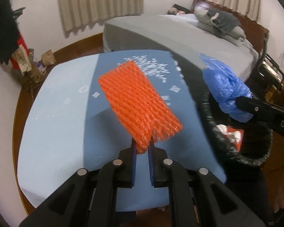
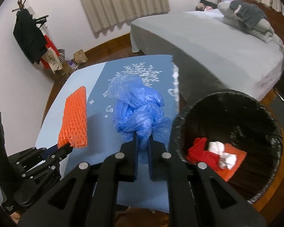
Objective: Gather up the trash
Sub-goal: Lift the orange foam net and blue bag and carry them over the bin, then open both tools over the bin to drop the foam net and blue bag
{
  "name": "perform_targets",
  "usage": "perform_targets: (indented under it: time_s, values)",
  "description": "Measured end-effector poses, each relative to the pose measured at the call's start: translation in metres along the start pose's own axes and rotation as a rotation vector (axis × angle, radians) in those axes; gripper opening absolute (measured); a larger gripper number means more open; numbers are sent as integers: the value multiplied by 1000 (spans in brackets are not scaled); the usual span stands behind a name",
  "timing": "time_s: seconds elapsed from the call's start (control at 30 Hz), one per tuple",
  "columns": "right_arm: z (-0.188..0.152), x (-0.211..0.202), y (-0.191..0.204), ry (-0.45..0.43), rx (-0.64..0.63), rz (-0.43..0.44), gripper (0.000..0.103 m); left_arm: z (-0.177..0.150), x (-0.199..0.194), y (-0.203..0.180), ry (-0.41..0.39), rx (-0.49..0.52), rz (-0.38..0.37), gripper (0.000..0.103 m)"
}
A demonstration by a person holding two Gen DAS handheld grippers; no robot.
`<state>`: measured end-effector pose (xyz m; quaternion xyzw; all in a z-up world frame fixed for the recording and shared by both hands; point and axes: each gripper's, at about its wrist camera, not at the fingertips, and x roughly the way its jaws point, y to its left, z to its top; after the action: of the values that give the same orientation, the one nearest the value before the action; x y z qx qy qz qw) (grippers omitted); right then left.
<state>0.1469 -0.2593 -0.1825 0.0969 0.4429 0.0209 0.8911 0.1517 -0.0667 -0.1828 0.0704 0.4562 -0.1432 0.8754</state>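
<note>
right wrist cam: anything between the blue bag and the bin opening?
Nothing in the right wrist view: the blue plastic bag, clamped in the right gripper, hangs beside the trash bin, only blue tablecloth behind.

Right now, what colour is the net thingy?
Bright orange foam net, clearest in the left wrist view.

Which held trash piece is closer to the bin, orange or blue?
The blue plastic bag in the right gripper: it hangs beside the bin rim, while the orange foam net is farther left.
</note>
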Motion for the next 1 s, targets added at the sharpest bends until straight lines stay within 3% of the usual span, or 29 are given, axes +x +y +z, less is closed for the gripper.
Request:
perform_targets:
  time_s: [0.63, 1.0]
  values:
    - [-9, -51, -85, -53, 47, -81, 8, 16, -1, -114, -3, 83, -65, 11]
    - [-21, -49, -178, -18, 118, -186, 8, 28, 24, -196, 31, 192, -138, 11]
